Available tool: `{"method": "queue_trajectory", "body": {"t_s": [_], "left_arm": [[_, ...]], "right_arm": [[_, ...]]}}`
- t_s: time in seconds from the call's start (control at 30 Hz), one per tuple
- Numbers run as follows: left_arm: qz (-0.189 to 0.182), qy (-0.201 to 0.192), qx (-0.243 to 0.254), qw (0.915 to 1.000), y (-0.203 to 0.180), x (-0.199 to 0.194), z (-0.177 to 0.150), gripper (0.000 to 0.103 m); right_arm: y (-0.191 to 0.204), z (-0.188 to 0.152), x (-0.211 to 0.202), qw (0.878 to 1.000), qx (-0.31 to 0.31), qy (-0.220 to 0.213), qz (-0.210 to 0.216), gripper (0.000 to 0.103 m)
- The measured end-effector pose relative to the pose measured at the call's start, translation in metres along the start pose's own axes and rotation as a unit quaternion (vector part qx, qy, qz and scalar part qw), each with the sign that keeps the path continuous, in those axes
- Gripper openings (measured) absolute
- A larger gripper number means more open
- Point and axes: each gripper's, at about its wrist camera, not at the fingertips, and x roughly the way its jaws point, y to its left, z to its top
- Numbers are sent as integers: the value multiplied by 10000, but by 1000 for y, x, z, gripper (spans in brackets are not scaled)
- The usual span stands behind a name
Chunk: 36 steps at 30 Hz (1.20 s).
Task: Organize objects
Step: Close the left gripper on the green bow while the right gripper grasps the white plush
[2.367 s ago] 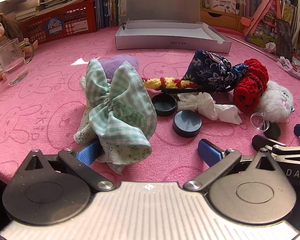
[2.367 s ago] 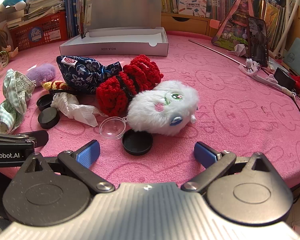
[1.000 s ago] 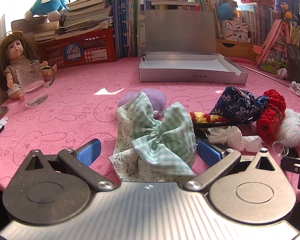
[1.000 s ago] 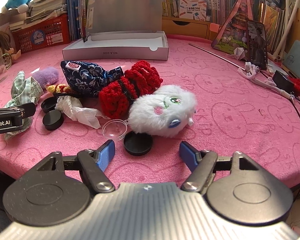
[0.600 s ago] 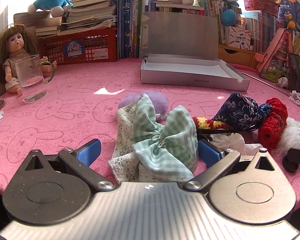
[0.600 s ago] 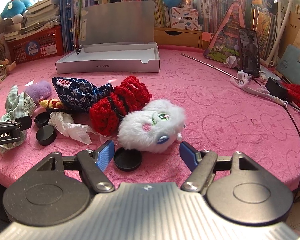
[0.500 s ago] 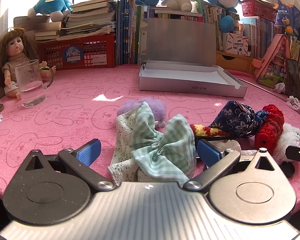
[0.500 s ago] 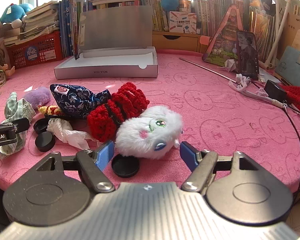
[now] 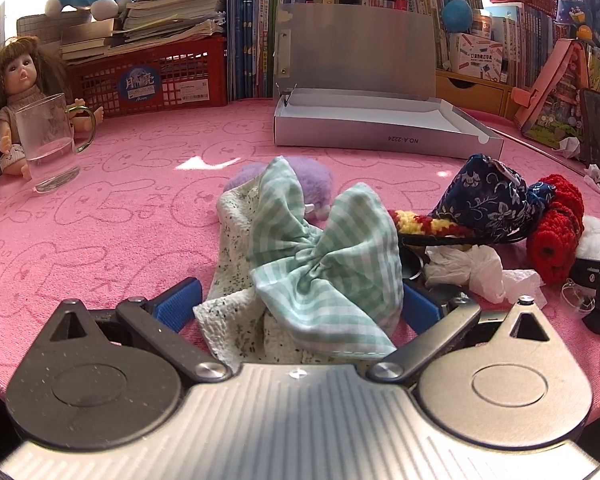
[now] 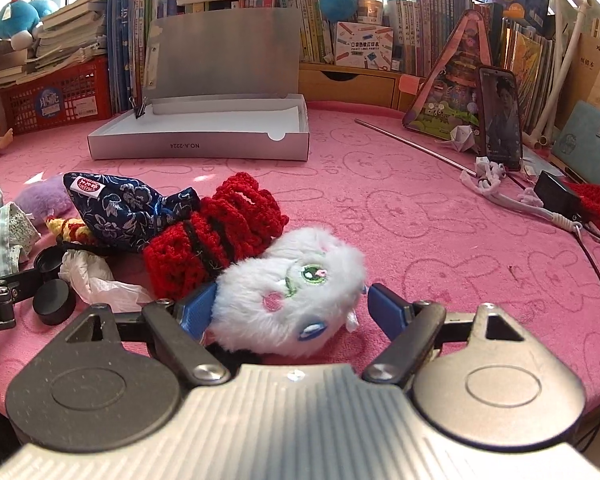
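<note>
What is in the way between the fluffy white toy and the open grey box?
The red crochet piece and the blue flowered pouch lie just behind the fluffy white toy, partly on the line to the grey box. Beyond them, only bare pink cloth.

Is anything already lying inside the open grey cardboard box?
No: the open grey cardboard box shows only its bare white floor, with every toy out on the pink cloth.

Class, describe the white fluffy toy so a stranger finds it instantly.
On the pink bunny-print tablecloth, in front of the open grey cardboard box, lies a clutter heap. At its right end, beside the red crocheted piece, is the white furry plush toy: embroidered green eye, pink cheek.
</note>
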Motion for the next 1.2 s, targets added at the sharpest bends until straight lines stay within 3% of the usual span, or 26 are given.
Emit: {"method": "queue_trajectory", "body": {"t_s": [0.2, 0.53, 1.2], "left_arm": [[50, -68, -2, 10000, -2, 1, -2, 103], [108, -147, -50, 9998, -4, 0, -4, 103], [135, -270, -38, 9995, -4, 0, -6, 103]], "right_arm": [[-4, -4, 9, 10000, 70, -17, 47, 90], [-11, -12, 14, 9995, 159, -275, -3, 103], [-12, -18, 15, 9986, 17, -516, 72, 103]]}}
